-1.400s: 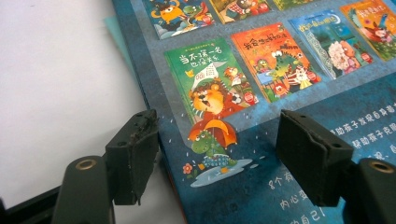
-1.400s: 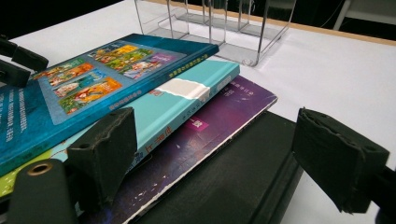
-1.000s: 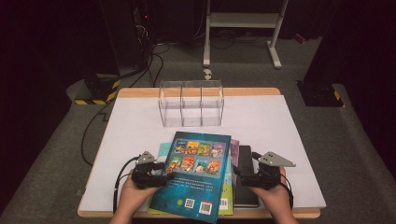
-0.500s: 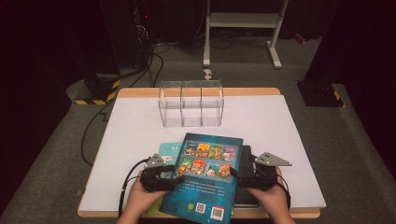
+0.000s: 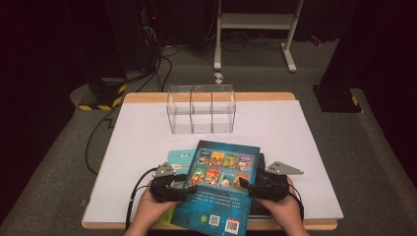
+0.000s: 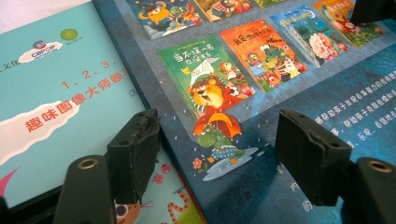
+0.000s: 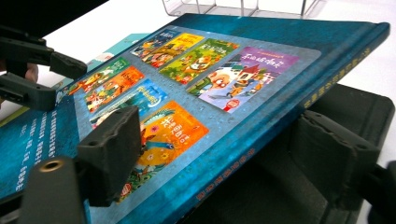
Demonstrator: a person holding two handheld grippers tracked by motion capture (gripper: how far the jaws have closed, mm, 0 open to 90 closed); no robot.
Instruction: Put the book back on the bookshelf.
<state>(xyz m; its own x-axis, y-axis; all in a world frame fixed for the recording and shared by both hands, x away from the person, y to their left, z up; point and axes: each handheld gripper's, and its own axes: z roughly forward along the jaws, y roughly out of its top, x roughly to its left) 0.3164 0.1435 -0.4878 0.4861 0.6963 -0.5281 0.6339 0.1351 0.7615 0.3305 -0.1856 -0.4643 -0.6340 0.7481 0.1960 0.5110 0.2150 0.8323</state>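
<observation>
At the table's near edge, the blue book (image 5: 223,184) lies tilted atop a stack. The left gripper (image 5: 183,183) straddles its left edge, jaws wide; the right gripper (image 5: 244,185), just closing, brackets the spine. Best to clamp both edges evenly before lifting.

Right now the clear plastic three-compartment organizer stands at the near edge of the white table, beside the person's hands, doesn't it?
Not quite: the high view shows the clear plastic three-compartment organizer toward the far side of the white table, beyond the blue hardcover picture book.
</observation>
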